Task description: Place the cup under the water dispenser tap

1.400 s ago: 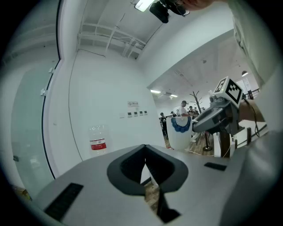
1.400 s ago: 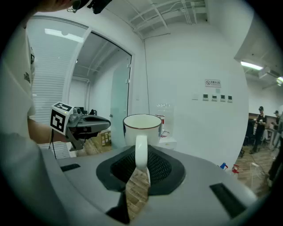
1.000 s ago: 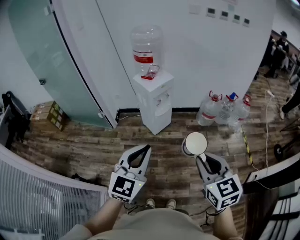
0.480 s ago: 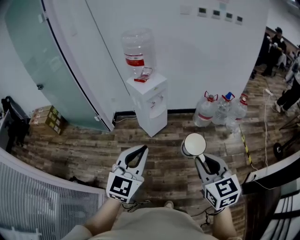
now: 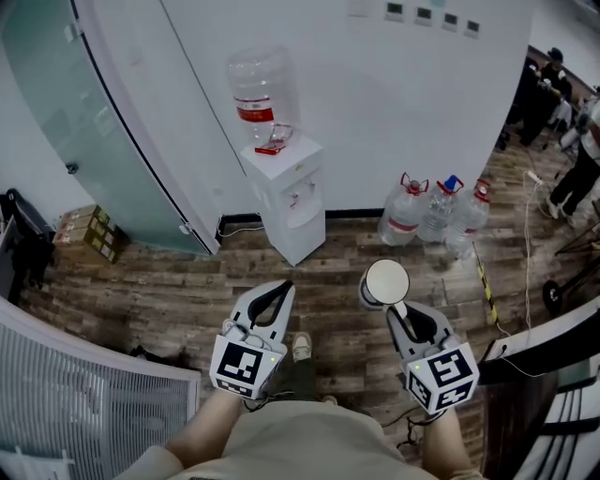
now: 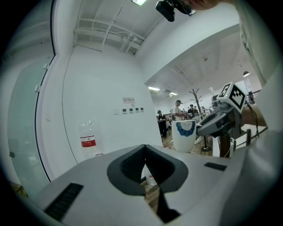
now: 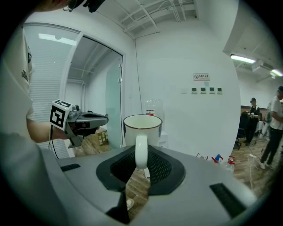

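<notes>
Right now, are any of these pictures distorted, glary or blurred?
Head view: evenly lit and sharp, but the glass door edges bow from the wide lens. Left gripper view: strong fisheye, black corners, ceiling lamp blown out. Right gripper view: same fisheye, cup crisp, strip light glaring.

Water dispenser (image 5: 289, 197) against wall (image 5: 412, 103); spare bottles (image 5: 436, 216) right; cup (image 5: 386, 281) nearer.

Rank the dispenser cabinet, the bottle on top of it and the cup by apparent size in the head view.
Largest: dispenser cabinet.
Next: bottle, slightly smaller.
Smallest: cup, though it is nearest the camera, which inflates it.
</notes>
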Tool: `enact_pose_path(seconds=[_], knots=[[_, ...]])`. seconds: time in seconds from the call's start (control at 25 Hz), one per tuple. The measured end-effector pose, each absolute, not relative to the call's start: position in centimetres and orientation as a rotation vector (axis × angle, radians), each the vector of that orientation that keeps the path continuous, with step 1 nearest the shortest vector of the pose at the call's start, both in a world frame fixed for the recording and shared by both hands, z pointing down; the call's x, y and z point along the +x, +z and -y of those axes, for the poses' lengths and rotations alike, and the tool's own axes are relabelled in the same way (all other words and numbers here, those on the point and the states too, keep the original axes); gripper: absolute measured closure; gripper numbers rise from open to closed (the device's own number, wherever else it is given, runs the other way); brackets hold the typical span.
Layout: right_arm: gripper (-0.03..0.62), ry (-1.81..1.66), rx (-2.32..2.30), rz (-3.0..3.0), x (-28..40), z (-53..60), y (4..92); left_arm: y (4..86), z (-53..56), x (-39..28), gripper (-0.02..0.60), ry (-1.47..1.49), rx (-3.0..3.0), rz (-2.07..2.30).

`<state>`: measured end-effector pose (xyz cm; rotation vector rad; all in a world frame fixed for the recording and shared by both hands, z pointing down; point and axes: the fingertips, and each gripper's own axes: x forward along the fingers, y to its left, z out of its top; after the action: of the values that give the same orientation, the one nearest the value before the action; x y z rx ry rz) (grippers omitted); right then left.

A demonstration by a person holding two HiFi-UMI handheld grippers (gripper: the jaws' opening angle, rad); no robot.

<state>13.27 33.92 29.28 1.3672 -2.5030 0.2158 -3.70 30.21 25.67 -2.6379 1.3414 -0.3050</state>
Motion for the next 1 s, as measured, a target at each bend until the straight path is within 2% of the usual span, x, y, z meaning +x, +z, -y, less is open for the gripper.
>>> enact_pose_path(seconds=[0.52, 1.0], knots=[[0.528, 0.222, 1.437, 2.493, 13.8, -28.6, 30.2, 26.9, -24.8, -3.8, 0.575, -0.297, -2.627, -1.322], [0.528, 0.278, 1.425, 2.434, 12.2, -17.2, 31.1, 27.3, -12.8, -4.9, 0.575, -0.312, -2.686, -1.280]])
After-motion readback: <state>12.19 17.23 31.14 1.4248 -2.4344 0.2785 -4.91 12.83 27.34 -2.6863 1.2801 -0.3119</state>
